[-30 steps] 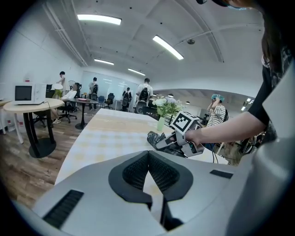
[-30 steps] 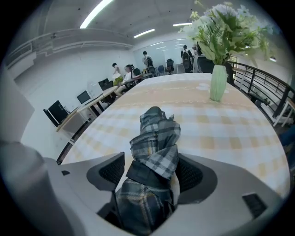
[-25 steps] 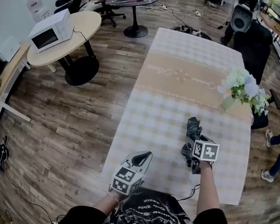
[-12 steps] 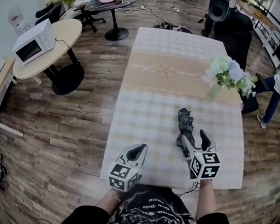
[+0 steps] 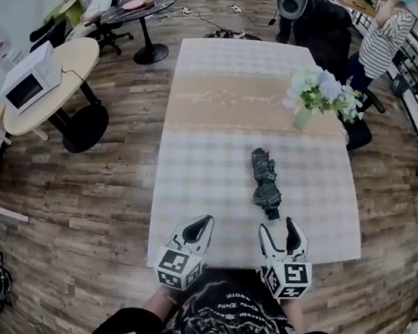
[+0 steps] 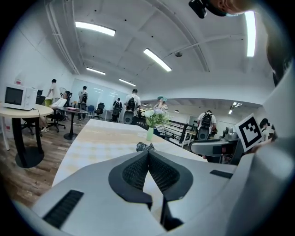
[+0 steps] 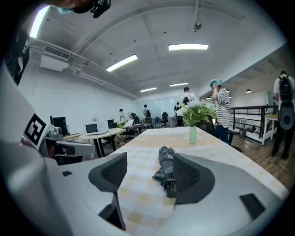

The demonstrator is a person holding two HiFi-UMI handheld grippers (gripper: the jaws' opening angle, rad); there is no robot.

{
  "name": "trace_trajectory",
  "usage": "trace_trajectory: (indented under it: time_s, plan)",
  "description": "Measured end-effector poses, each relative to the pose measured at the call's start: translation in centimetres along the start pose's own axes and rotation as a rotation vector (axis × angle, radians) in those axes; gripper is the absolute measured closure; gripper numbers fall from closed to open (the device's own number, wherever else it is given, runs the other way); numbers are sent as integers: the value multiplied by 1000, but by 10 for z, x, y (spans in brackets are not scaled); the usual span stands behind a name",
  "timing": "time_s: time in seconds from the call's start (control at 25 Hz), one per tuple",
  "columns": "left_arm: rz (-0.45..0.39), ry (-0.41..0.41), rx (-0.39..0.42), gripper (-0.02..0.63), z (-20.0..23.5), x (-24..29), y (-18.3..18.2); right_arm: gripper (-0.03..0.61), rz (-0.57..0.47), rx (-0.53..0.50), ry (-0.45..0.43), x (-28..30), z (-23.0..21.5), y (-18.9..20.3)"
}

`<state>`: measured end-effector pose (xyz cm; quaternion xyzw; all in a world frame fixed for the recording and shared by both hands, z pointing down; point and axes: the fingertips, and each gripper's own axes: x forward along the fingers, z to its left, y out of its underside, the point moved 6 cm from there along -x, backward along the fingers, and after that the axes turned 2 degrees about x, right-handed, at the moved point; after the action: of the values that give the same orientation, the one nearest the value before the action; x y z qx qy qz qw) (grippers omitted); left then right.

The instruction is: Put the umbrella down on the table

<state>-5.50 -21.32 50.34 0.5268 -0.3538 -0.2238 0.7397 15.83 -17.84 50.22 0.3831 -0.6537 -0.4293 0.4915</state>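
The folded dark plaid umbrella [image 5: 265,183] lies flat on the checked tablecloth [image 5: 193,168], pointing away from me. My right gripper [image 5: 278,235] hovers at the table's near edge, just short of the umbrella's near end. Its jaws are wide and closing, with nothing gripped. In the right gripper view the umbrella [image 7: 165,168] lies ahead of the right gripper [image 7: 148,170], apart from both pads. My left gripper [image 5: 199,228] is shut and empty at the near edge, left of the right one. The left gripper [image 6: 148,154] has the umbrella [image 6: 144,146] showing just above its meeting jaws.
A vase of flowers [image 5: 314,92] stands at the table's far right. A person in a striped shirt [image 5: 382,40] stands beyond it. To the left a round table carries a microwave [image 5: 25,85]. Wooden floor surrounds the table.
My right gripper has let go of the umbrella and drawn back to the table's near edge, leaving it lying on the cloth. The left gripper has barely shifted.
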Motion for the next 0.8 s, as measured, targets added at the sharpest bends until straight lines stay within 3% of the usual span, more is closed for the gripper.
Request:
trace_trajectory:
  time_s: [0.24, 0.36, 0.8]
  plan:
    - [14, 31, 6, 595, -8, -5, 7, 279, 26, 18, 26, -14, 3, 14]
    - [9, 39, 13, 595, -10, -7, 5, 358, 11, 17, 40, -18, 3, 10]
    - [-6, 56, 24, 595, -10, -14, 5, 551, -13, 44, 57, -11, 7, 5]
